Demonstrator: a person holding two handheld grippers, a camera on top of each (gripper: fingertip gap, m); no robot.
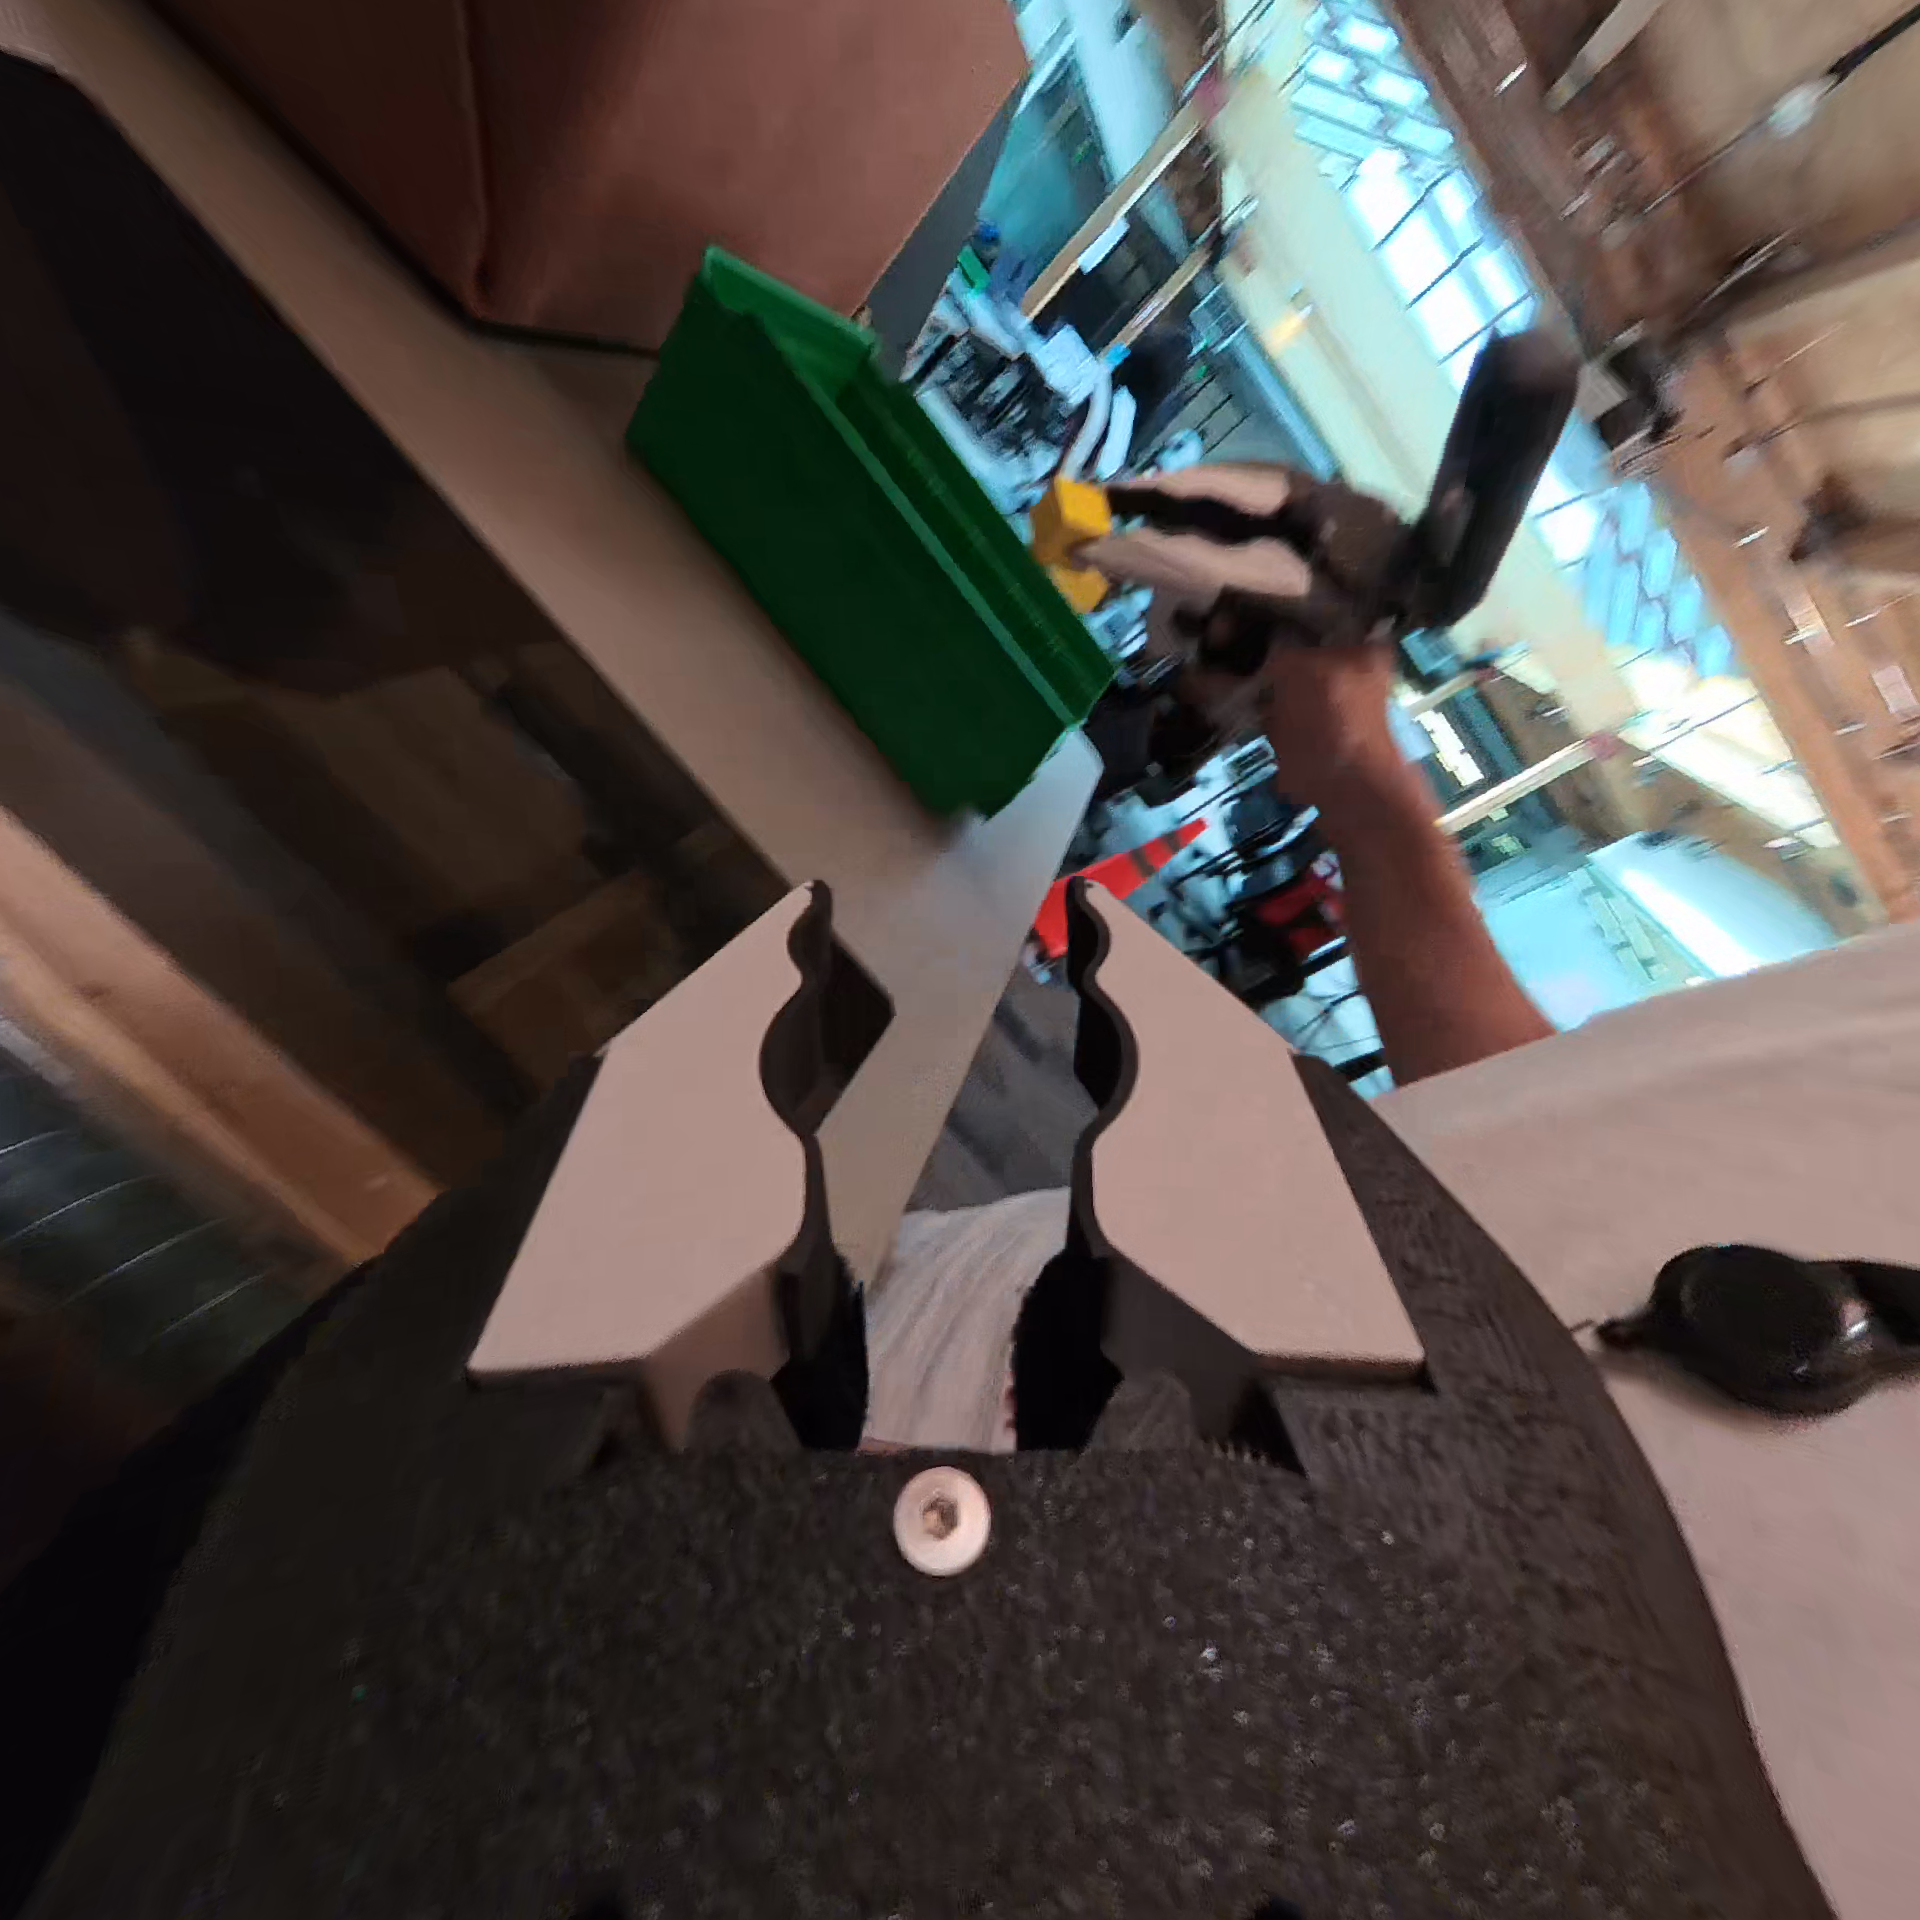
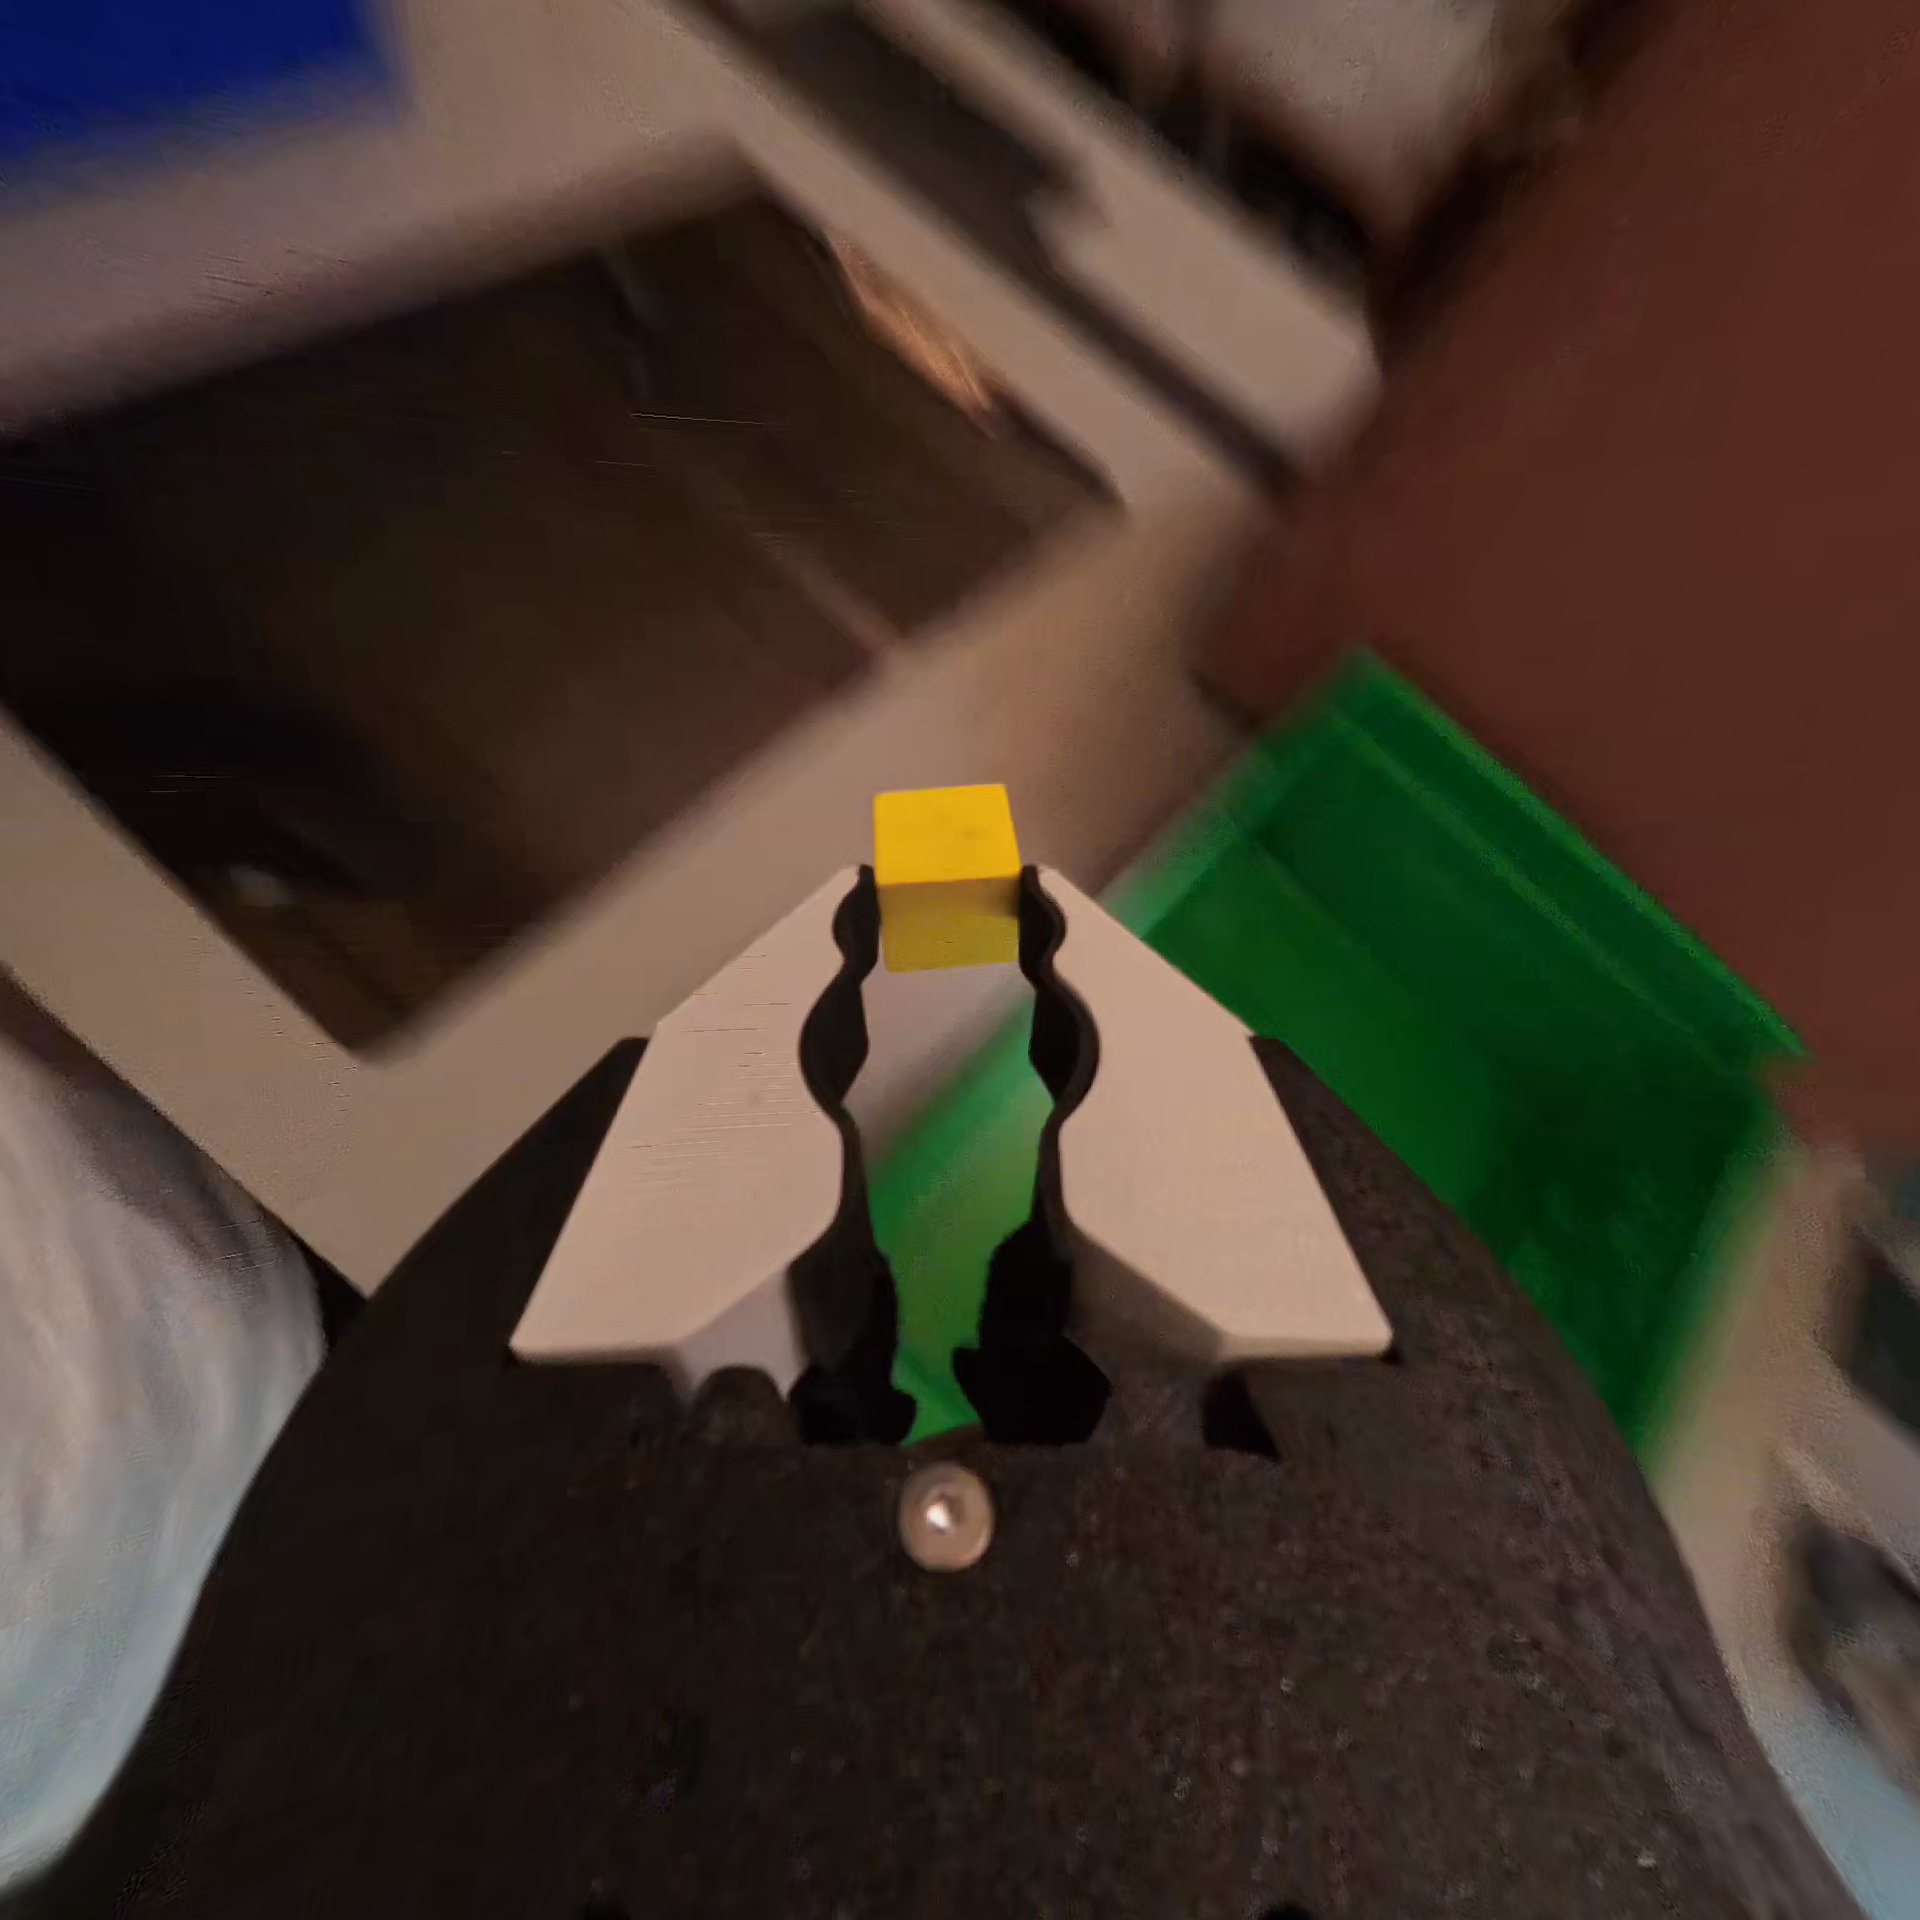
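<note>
My right gripper [image 2: 945, 883] is shut on a small yellow cube [image 2: 943, 875], pinched between its fingertips, in the air beside a green plastic bin [image 2: 1455, 997] that stands on a pale shelf [image 2: 1091, 665]. In the left wrist view the right gripper [image 1: 1101, 530] with the yellow cube [image 1: 1070, 535] hangs just over the long rim of the green bin [image 1: 852, 540]. My left gripper [image 1: 945, 904] is open and empty, well back from the bin, off the pale shelf's corner [image 1: 966, 935].
A reddish-brown panel [image 1: 644, 145] stands behind the bin. Dark open shelf compartments [image 2: 436, 582] lie below the pale shelf. A person's forearm [image 1: 1382, 831] and white shirt [image 1: 1714, 1122] are at the right of the left wrist view. A blurred workshop shows beyond.
</note>
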